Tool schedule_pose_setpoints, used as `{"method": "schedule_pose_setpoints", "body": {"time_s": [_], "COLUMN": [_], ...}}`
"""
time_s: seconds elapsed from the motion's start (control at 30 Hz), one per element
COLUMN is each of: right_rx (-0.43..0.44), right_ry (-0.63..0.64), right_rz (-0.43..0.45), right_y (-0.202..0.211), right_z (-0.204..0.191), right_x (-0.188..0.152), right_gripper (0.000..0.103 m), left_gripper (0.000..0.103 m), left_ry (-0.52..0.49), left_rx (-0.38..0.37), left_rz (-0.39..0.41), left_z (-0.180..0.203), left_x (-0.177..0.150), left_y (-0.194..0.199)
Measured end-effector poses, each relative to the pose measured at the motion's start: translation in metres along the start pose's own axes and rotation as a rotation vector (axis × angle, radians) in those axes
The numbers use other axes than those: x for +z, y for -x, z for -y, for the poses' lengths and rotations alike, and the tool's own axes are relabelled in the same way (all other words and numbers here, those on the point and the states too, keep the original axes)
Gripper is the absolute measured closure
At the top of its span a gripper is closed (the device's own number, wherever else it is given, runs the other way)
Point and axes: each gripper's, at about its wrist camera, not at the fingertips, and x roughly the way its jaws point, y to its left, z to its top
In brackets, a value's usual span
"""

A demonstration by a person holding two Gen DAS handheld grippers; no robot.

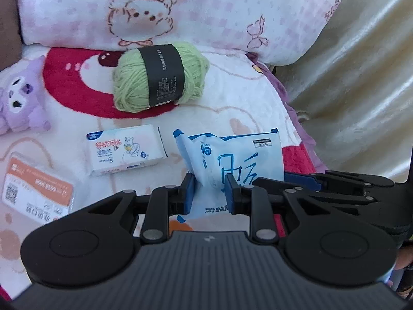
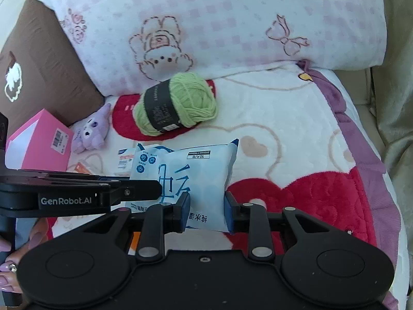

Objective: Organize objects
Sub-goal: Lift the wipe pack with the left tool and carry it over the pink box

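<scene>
A light-blue wet-wipes pack [image 1: 232, 160] with blue characters is held between both grippers above the blanket. My left gripper [image 1: 209, 193] is shut on its left part. My right gripper [image 2: 206, 210] is shut on its right part [image 2: 204, 178]; the right gripper's arm also shows in the left wrist view [image 1: 322, 186]. A green yarn ball [image 1: 160, 76] with a black band lies behind, also in the right wrist view [image 2: 175, 103]. A small white wipes pack [image 1: 126, 149] and an orange-and-white packet [image 1: 36, 191] lie to the left.
A purple plush toy [image 2: 90, 131] and a pink box [image 2: 38, 142] sit at the left. A pink-checked pillow [image 2: 219, 25] lies at the back, with a brown cushion [image 2: 38, 72] beside it. The red-and-white blanket [image 2: 309, 142] extends to the right.
</scene>
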Motion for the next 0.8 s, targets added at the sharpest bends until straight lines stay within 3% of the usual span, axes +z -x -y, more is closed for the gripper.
{"method": "schedule_pose_setpoints", "body": {"time_s": [0.8], "right_rx": [0.061], "right_ry": [0.115], "right_rz": [-0.05], "right_y": [0.018], "right_z": [-0.058], "right_x": [-0.016], "right_gripper": [0.063], "left_gripper": [0.08], "left_ry": [0.059], "left_rx": [0.008], "left_rz": [-0.002], "left_z": [-0.028], "left_x": [-0.037], "left_y": [0.06]}}
